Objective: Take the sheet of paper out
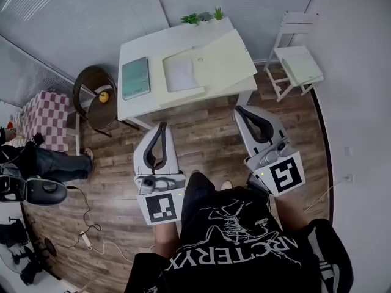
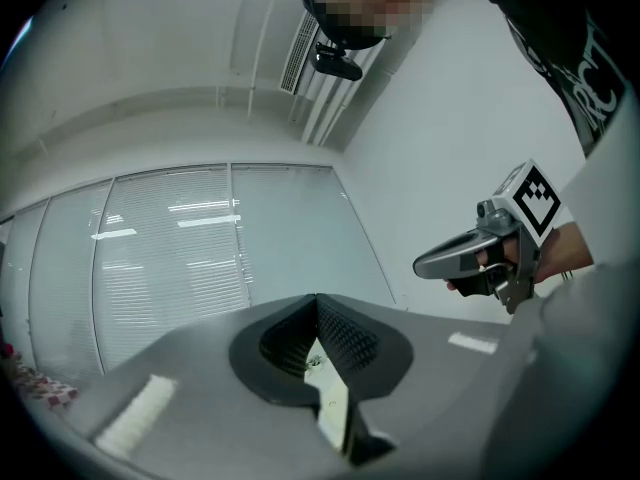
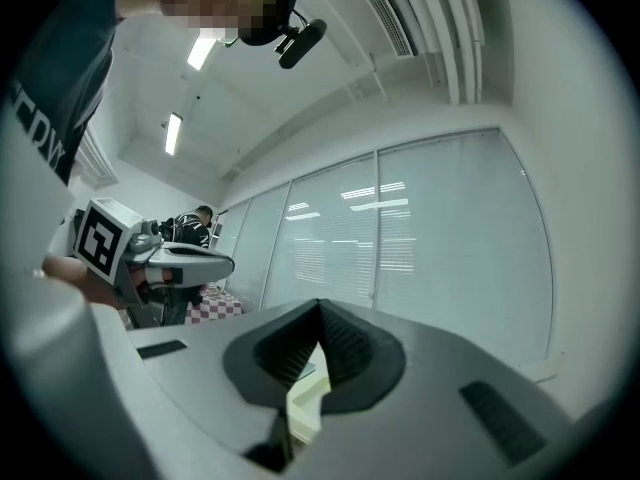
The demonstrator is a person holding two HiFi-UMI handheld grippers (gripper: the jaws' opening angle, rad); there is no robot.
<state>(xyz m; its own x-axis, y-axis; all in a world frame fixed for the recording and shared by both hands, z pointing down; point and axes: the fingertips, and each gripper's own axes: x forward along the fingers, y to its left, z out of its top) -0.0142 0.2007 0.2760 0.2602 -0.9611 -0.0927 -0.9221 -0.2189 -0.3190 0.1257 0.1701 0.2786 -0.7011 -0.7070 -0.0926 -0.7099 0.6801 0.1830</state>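
- the wooden floor [image 1: 201,133] fills the space between the person and the desk; both grippers hang over it, well short of the desk's near edge.
- the white desk [image 1: 146,47] stands ahead of the person, with a white chair [image 1: 298,63] off its right edge and a dark round side table [image 1: 95,96] off its left edge.
- a cream folder [image 1: 229,54] lies open across the right half of the desk, its raised flap reaching toward the right edge.
- the left gripper [image 1: 162,126] is held level and points toward the desk; in its own view the jaws meet at the tips with nothing between them.
- the right gripper [image 1: 239,110] is held level too, beside the left one and apart from it; its jaws are pressed together and empty.
- the sheet of paper [image 1: 180,72] lies flat on the left part of the open folder, about the middle of the desk, untouched by either gripper.
- a teal book [image 1: 135,78] lies near the desk's left edge, just beside the folder and clear of the sheet.
- small green plants [image 1: 201,18] stand at the desk's far edge.
- a small yellow thing [image 1: 104,96] sits on the side table; what it is cannot be told.
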